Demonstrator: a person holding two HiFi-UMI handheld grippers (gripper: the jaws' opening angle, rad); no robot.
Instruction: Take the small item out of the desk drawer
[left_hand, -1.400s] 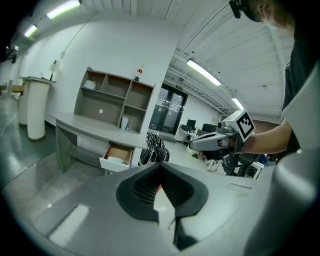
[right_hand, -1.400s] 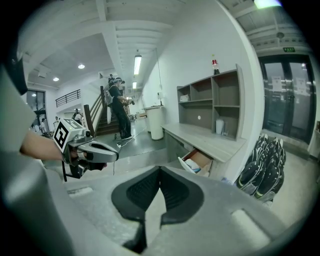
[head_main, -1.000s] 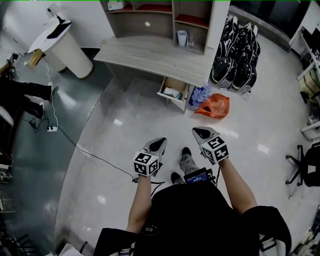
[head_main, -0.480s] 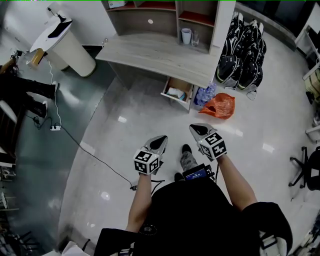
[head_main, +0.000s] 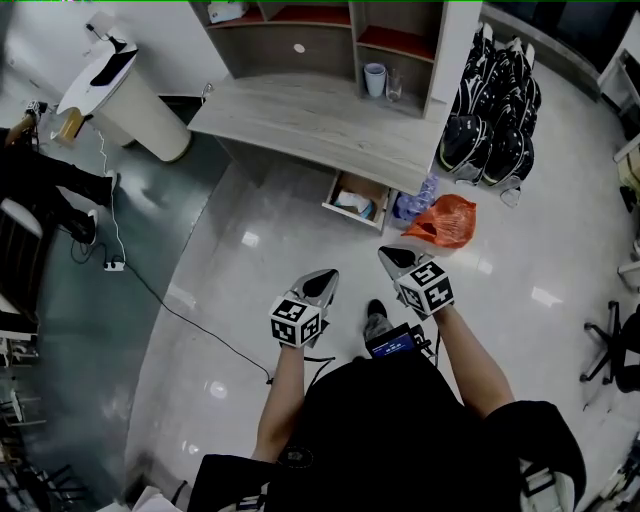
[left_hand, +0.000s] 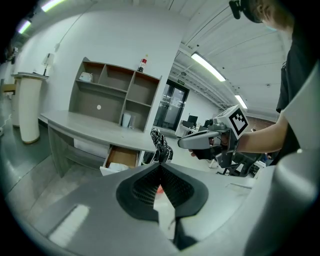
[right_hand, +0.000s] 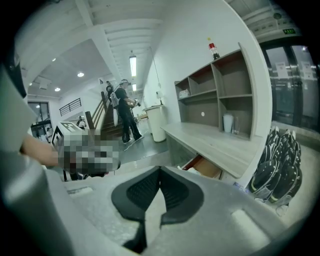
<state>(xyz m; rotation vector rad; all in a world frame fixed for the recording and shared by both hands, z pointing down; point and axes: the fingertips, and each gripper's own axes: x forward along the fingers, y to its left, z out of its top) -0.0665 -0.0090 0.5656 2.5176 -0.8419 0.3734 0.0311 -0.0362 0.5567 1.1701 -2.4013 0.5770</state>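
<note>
Both grippers are closed with nothing in them: the left gripper (head_main: 324, 276) has its ribbed pads pressed together in its own view, and the right gripper (head_main: 391, 258) shows the same, its jaws meeting along one line. They are held side by side in front of the person, pointing toward the desk.

What the task is after sits in the drawer (head_main: 358, 197), which already stands pulled out from under the desk (head_main: 300, 115). Pale clutter (head_main: 351, 205) lies in it, but from this far off I cannot tell which piece is the one to fetch. Just beside the drawer's right side are some plastic bottles (head_main: 412, 205) and an orange bag (head_main: 441, 221) on the floor; further right a heap of black bags (head_main: 495, 110) leans by the shelf unit. A white cup (head_main: 375, 78) stands in a shelf compartment above the desktop.

Judging by this, the task has hardly begun. The drawer needs no opening, but both grippers are well apart from it, with bare floor between. Left to do: close that gap, part one pair of jaws, reach in, pick out the item and lift it clear.
</note>
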